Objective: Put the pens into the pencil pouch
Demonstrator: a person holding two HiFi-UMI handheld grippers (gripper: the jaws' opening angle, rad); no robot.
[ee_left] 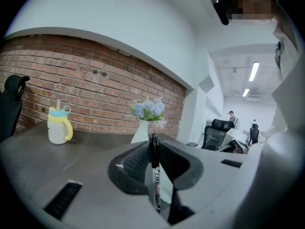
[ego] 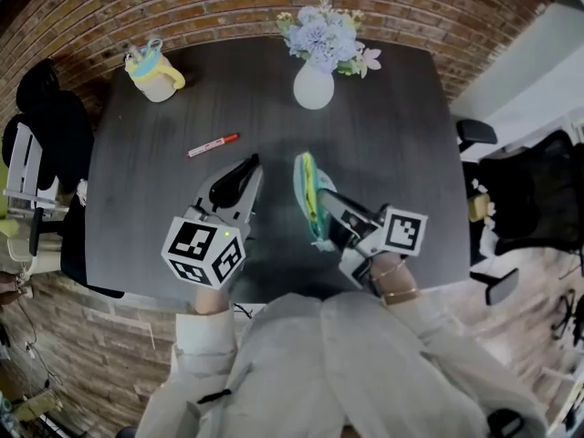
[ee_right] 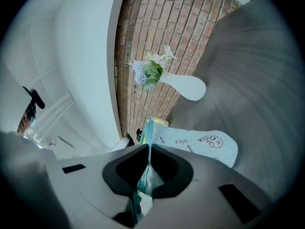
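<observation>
On the near side of the vase (ego: 313,87), toward the person, the two grippers hang side by side over the dark table (ego: 392,117). The left gripper (ego: 245,173) has its jaws clamped on a black pen (ee_left: 155,175), which stands crosswise between the pads, its upper end poking just past the jaw tips. The right gripper (ee_right: 148,149), nearer than the vase and slightly to its right, pinches a thin edge of the pale blue pencil pouch (ego: 307,185) and holds it up on its side, just beside the left jaws. A red pen (ego: 213,144) lies loose on the table, nearer than the vase and to its left, not yet collected. The step in hand looks like feeding the black pen into the pouch (whether the mouth gapes wide enough is hard to tell). To do it well, the right grip should keep the lip taut and steady. The left should line the pen up with the opening, lead with one end and slide it well inside. Only then should it ease the pads apart, so the pen neither catches the rim nor drops beside the pouch.
</observation>
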